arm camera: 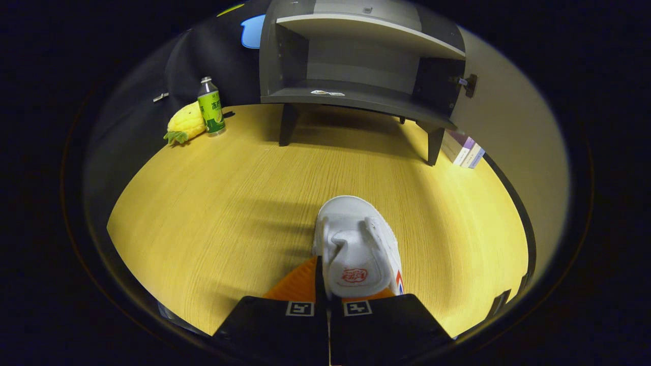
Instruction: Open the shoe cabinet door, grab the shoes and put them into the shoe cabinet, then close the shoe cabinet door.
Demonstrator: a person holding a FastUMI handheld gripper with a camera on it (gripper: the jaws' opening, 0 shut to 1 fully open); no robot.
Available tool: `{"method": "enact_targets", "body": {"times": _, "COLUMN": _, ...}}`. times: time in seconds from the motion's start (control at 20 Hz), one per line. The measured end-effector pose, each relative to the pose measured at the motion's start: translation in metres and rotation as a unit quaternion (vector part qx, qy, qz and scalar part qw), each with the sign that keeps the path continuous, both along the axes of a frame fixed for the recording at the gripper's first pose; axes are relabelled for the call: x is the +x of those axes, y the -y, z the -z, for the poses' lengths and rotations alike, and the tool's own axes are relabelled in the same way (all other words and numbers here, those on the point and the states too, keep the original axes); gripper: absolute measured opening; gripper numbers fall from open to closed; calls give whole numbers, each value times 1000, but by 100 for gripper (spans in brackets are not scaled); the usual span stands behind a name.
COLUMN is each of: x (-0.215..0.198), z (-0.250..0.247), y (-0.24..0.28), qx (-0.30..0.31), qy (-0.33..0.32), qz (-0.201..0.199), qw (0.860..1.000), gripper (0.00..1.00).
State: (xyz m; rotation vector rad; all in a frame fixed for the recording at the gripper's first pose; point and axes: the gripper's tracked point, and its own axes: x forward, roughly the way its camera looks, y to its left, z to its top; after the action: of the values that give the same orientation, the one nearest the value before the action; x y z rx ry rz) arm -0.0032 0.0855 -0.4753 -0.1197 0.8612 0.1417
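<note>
Tongs [329,284] on half-hidden shoe [356,239]

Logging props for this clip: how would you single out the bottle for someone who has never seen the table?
Start at the open grey cabinet at the far end of the wooden table. Off its left side, against the dark cloth, stands a bottle touching a yellow pineapple toy. It is the upright one, green-labelled with a pale cap.

Green bottle [211,107] touching pineapple toy [185,123]; books [465,150] by wall.
</note>
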Motion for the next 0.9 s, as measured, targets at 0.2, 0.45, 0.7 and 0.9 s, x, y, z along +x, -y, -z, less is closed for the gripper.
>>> {"method": "enact_targets", "body": {"times": 0.2, "x": 7, "z": -19, "y": 5, "qx": 1, "qy": 6, "qz": 14, "qw": 1000, "gripper": 6}}
{"method": "enact_targets", "body": {"times": 0.45, "x": 24, "z": -85, "y": 6, "qx": 5, "qy": 45, "qz": 17, "qw": 999, "gripper": 6}}
{"method": "enact_targets", "body": {"times": 0.7, "x": 47, "z": -172, "y": 10, "qx": 13, "qy": 89, "qz": 27, "qw": 996, "gripper": 6}}
{"method": "enact_targets", "body": {"times": 0.9, "x": 67, "z": -240, "y": 8, "qx": 25, "qy": 120, "qz": 30, "qw": 992, "gripper": 6}}
